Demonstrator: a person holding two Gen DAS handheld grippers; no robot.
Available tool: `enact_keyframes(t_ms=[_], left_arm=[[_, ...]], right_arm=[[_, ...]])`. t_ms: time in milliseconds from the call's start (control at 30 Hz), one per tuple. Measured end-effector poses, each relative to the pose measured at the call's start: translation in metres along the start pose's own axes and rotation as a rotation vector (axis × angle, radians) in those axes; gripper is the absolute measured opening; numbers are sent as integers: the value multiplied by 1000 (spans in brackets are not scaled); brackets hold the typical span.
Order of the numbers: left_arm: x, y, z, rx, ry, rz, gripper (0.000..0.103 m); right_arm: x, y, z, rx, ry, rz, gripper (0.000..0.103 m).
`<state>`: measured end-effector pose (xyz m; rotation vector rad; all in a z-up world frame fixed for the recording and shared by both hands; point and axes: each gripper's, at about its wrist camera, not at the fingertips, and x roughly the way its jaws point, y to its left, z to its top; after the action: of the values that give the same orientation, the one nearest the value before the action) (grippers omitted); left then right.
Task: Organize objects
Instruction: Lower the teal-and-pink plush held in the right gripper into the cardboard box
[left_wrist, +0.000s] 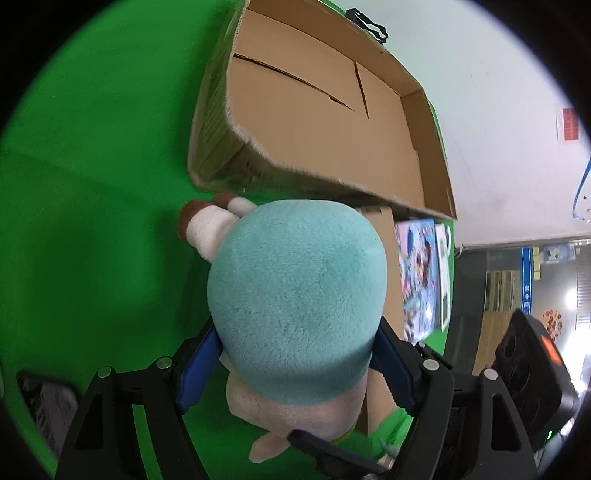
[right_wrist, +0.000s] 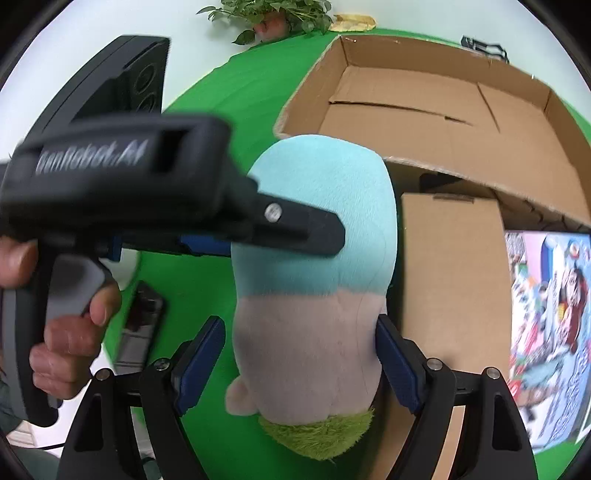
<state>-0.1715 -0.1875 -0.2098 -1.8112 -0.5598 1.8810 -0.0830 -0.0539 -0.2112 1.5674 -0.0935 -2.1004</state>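
Observation:
A plush toy (left_wrist: 295, 295) with a teal top, a pale pink lower part and a green tuft (right_wrist: 317, 432) lies on the green table cover, partly over a small flat cardboard box (right_wrist: 450, 258). My left gripper (left_wrist: 298, 328) is shut on its teal part, with both blue pads pressed into the fur. In the right wrist view one left finger (right_wrist: 314, 225) crosses the teal part. My right gripper (right_wrist: 300, 323) stands open around the pink part; its right pad touches and a thin gap shows at the left pad (right_wrist: 203, 354). A big open cardboard box (right_wrist: 424, 110) stands just behind.
A colourful picture box (right_wrist: 546, 314) lies right of the small carton. A dark phone-like object (right_wrist: 140, 325) lies on the cover at the left. A person's hand (right_wrist: 66, 350) holds the left gripper's handle. A potted plant (right_wrist: 266, 14) stands at the far edge.

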Motion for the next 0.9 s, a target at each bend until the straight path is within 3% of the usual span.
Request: enact_keyframes(t_ms=[133, 300, 467, 533, 700, 900], left_arm=[[9, 19, -5, -55, 43, 31, 83], [12, 35, 4, -91, 22, -24, 83], [9, 23, 3, -50, 21, -24, 73], [-6, 20, -2, -37, 1, -24, 72], [-52, -38, 11, 48, -100, -36, 72], [-128, -119, 50, 182, -247, -51, 72]], right_arm=[[0, 16, -24, 37, -4, 22, 85], [36, 26, -38, 99, 40, 39, 88], [66, 71, -54, 34, 99, -9, 81], [73, 85, -62, 28, 119, -23, 73], [49, 124, -73, 21, 71, -8, 69], [-24, 183, -54, 20, -52, -56, 69]])
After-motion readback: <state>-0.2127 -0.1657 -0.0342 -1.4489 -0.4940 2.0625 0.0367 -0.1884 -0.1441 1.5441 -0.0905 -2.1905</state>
